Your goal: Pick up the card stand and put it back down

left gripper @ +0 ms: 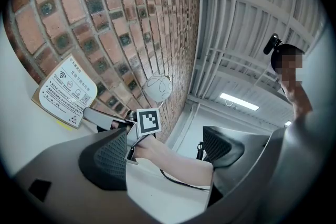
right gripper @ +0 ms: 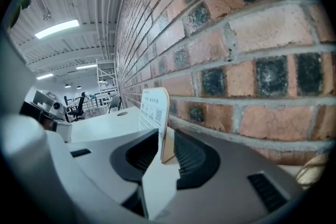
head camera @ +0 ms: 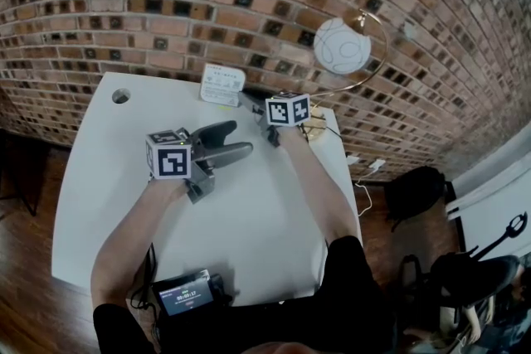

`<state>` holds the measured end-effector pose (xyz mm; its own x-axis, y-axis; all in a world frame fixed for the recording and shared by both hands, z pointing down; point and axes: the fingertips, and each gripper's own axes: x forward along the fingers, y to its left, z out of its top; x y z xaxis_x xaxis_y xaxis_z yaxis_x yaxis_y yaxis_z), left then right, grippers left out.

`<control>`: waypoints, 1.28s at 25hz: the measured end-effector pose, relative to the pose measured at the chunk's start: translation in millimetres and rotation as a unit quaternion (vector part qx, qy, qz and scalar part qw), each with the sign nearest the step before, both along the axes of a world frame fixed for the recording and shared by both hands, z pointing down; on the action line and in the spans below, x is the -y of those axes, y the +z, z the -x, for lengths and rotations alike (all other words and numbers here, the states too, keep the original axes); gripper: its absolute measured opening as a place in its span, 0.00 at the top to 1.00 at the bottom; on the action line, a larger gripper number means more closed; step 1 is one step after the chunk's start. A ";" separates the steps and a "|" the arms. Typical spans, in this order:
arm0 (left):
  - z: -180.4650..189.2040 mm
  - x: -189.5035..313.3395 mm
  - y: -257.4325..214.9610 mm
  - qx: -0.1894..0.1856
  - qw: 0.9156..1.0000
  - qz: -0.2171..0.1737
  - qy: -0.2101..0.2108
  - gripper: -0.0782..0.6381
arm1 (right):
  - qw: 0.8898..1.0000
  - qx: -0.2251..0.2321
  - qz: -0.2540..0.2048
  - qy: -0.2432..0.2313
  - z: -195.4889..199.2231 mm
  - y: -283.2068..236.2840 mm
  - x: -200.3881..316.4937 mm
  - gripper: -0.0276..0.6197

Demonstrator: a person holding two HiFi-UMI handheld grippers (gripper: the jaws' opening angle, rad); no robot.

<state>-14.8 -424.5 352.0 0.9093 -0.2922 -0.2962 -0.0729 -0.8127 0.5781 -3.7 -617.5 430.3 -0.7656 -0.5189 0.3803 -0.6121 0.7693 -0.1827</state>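
Your left gripper (head camera: 241, 138) and right gripper (head camera: 253, 104) have grey bodies, black ribbed pads (left gripper: 107, 157) and white cubes (head camera: 170, 155) bearing black square markers. Your clothing (head camera: 357, 294), lower frame, is black; forearms are uncovered.

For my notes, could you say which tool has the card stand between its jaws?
The right tool: card stand between its jaws; the left tool holds nothing.

Looking like an open-plan office or lab hall, brick wall (head camera: 166, 4) running behind a white counter (head camera: 108, 203) with cable hole (head camera: 121, 96), globe lamp (head camera: 342, 46) standing by, strip lights (right gripper: 56, 29) glowing under exposed ceiling pipes (right gripper: 105, 2), office chair (right gripper: 79, 106) and scaffold tower (right gripper: 106, 73) standing further down.
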 end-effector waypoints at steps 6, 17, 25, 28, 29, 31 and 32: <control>-1.8 -1.0 1.1 0.009 1.000 -0.005 0.002 0.27 | 0.999 0.033 0.008 0.016 -12.3 -15.2 -16.2 0.77; -0.6 2.1 14.0 0.069 0.997 0.011 -0.023 0.27 | 0.993 0.112 -0.020 -0.024 -9.1 -70.5 -111.1 0.84; 13.7 -25.2 -23.7 0.041 0.998 -0.008 -0.043 0.27 | 0.985 0.159 -0.047 -0.047 -14.5 -104.5 -175.3 0.93; 17.4 -45.4 -33.2 0.033 0.998 -0.017 -0.045 0.27 | 0.979 0.190 -0.054 -0.053 -17.8 -124.5 -198.1 0.93; 18.4 -53.7 -36.4 0.029 0.998 -0.017 -0.045 0.27 | 0.977 0.198 -0.057 -0.056 -18.4 -129.9 -206.9 0.93; 19.9 -71.0 -40.3 0.022 0.999 -0.019 -0.045 0.27 | 0.974 0.210 -0.064 -0.063 -18.2 -138.5 -226.3 0.93; 20.3 -79.8 -41.8 0.021 0.998 -0.022 -0.046 0.27 | 0.972 0.214 -0.068 -0.067 -17.5 -141.7 -236.7 0.93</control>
<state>-35.1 -344.7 310.3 0.8911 -0.3630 -0.2723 -0.1728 -0.8263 0.5361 13.8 -380.8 288.6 -0.9032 -0.4260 -0.0522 -0.3946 0.8720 -0.2897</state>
